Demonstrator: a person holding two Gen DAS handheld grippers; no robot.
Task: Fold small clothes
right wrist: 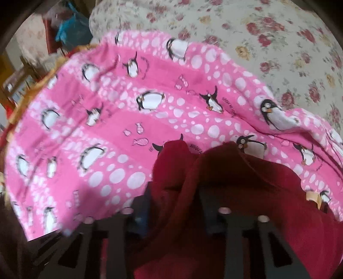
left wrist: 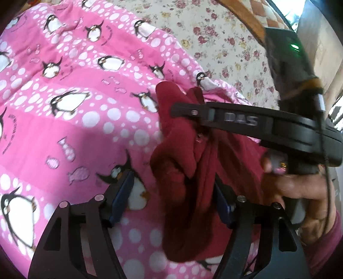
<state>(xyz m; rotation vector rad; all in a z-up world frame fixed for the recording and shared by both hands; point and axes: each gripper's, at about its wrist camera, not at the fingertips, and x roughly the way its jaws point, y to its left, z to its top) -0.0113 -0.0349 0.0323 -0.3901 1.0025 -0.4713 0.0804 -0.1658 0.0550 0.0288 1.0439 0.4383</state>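
Observation:
A dark red small garment (left wrist: 188, 154) hangs bunched above a pink penguin-print blanket (left wrist: 70, 103). In the left wrist view my left gripper (left wrist: 171, 193) is open, its blue-padded fingers (left wrist: 120, 197) standing on either side of the hanging cloth. My right gripper (left wrist: 186, 111) reaches in from the right, shut on the garment's upper edge. In the right wrist view the red garment (right wrist: 214, 193) drapes over and between the right gripper's fingers (right wrist: 141, 206), hiding the tips; the pink blanket (right wrist: 128, 107) lies beyond.
A cream floral bedspread (left wrist: 214, 28) (right wrist: 278, 43) lies under the blanket and past its far edge. Cluttered furniture and a blue bag (right wrist: 68, 32) stand at the far left of the right wrist view. A brown strap (left wrist: 246, 19) crosses the top right.

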